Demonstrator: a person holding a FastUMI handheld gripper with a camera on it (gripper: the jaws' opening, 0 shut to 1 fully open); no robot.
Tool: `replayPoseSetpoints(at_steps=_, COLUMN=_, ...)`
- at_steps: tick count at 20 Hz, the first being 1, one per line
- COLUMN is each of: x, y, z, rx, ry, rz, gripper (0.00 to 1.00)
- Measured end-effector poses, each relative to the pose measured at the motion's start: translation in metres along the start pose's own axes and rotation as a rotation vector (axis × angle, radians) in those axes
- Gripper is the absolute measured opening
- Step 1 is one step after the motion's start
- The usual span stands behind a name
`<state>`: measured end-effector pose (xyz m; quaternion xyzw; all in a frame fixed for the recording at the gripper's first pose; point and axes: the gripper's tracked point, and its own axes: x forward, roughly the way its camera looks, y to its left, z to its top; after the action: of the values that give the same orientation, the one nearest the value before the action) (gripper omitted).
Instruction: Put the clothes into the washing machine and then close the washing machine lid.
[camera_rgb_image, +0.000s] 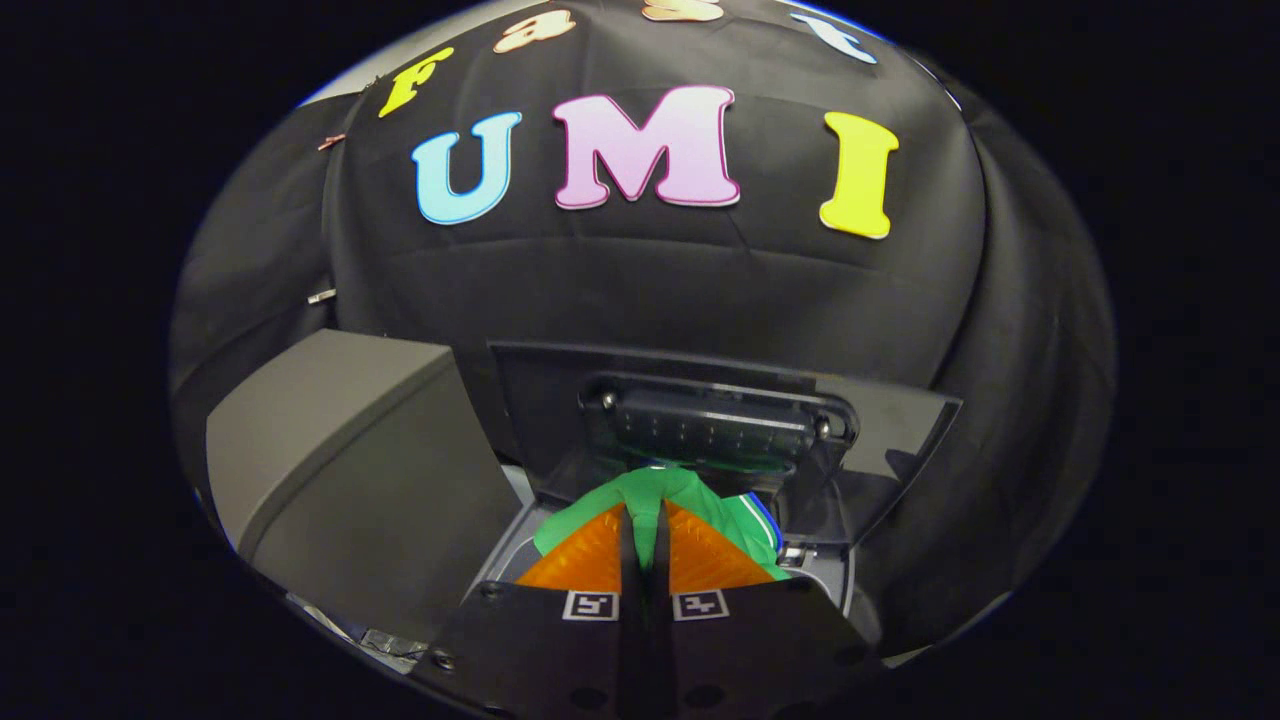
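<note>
One black cloth wall (650, 290) is seen across the back of the booth, hanging in folds behind everything else. In front of it, to the left of the fingers, one large grey box (350, 470) is seen, with a flat top that slopes toward the camera.

Just right of the box, one washing machine (835, 585) is seen from above, its light rim showing on either side of the fingers. Its one lid (720, 430) is raised and stands nearly upright beyond the fingers; the lid is dark and glossy, with a rounded transparent window panel fixed by two visible screws.

One green garment (665, 495) is held in front of the lid, above the machine's opening. A strip of blue and white trim is seen on its right side. Whether any part of it touches the rim cannot be told.

One hand-held gripper (646, 545) is seen at the bottom, its two fingers drawn almost together and both pressing on a fold of the garment, which bunches up between and around their tips. Two square markers are carried on the gripper body, one behind each finger.
</note>
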<state>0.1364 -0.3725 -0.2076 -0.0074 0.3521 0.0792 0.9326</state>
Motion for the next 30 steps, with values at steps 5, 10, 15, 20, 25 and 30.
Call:
replayPoseSetpoints(at_steps=5, x=0.020, y=-0.006, z=-0.032, rx=-0.036, ry=0.052, rz=-0.027, gripper=0.05)
replayPoseSetpoints(at_steps=10, x=0.026, y=-0.007, z=-0.054, rx=-0.065, ry=0.082, rz=-0.036, gripper=0.05)
replayPoseSetpoints(at_steps=15, x=0.030, y=-0.010, z=-0.073, rx=-0.076, ry=0.103, rz=-0.048, gripper=0.05)
replayPoseSetpoints(at_steps=20, x=0.042, y=-0.022, z=-0.099, rx=-0.047, ry=0.155, rz=-0.076, gripper=0.05)
replayPoseSetpoints(at_steps=25, x=0.056, y=-0.022, z=-0.129, rx=-0.038, ry=0.225, rz=-0.076, gripper=0.05)
replayPoseSetpoints(at_steps=30, x=0.064, y=-0.022, z=-0.157, rx=-0.044, ry=0.291, rz=-0.091, gripper=0.05)
